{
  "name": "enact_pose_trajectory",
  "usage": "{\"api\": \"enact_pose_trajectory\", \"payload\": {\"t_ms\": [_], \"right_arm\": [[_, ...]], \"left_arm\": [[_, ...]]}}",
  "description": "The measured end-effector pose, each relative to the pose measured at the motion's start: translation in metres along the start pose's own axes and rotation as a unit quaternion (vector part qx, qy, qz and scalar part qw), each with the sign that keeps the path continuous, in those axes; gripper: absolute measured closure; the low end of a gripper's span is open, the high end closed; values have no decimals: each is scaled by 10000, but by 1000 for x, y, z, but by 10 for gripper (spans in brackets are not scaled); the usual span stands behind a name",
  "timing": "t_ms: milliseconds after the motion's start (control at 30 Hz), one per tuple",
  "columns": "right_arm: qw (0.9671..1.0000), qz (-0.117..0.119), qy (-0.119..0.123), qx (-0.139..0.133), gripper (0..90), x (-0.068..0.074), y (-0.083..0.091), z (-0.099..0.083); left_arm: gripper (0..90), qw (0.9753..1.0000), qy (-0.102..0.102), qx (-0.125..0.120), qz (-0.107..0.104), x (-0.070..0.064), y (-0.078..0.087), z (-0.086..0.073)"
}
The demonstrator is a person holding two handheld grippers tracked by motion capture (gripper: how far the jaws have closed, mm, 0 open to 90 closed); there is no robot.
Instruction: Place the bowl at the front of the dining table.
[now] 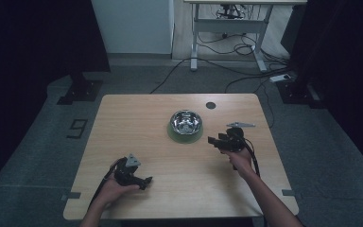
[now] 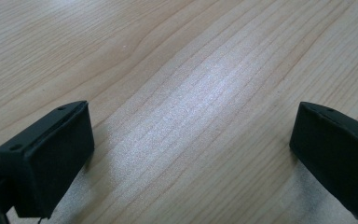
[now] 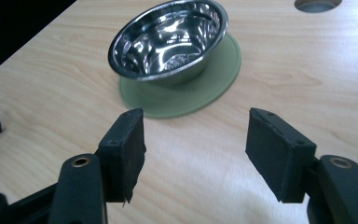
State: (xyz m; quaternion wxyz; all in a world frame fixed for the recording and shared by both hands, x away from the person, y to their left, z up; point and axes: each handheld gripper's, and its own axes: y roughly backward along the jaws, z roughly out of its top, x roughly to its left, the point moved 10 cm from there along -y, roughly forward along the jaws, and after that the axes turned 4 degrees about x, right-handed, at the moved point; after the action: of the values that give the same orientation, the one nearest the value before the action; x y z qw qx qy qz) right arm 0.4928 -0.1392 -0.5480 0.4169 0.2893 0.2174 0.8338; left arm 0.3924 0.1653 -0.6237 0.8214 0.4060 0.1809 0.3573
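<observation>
Two tools stand wide open and empty over the desk (image 1: 123, 113): right tool (image 3: 196, 149) faces the steel bowl (image 3: 168, 39) on its green mat (image 3: 186, 100) just ahead and should close squarely on the rim, left tool (image 2: 191, 144) idle.

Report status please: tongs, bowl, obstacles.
Both tongs open: left tongs low over bare table, right tongs facing steel bowl on green mat. Path clear.

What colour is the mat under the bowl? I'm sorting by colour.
Olive green, plain; the mat under the bowl shows best in the right gripper view.
</observation>
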Motion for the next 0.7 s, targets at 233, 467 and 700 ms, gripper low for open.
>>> {"api": "enact_pose_trajectory", "payload": {"t_ms": [233,467,700], "right_arm": [[9999,-42,52,99,365,-2,15,-18],[9997,-41,76,213,360,-3,27,-36],[9991,-3,99,412,356,-3,31,-61]], "left_arm": [[0,10000,1,-1,1,0,0,0],[0,10000,4,-1,2,0,0,0],[0,10000,9,-2,10,0,0,0]]}}
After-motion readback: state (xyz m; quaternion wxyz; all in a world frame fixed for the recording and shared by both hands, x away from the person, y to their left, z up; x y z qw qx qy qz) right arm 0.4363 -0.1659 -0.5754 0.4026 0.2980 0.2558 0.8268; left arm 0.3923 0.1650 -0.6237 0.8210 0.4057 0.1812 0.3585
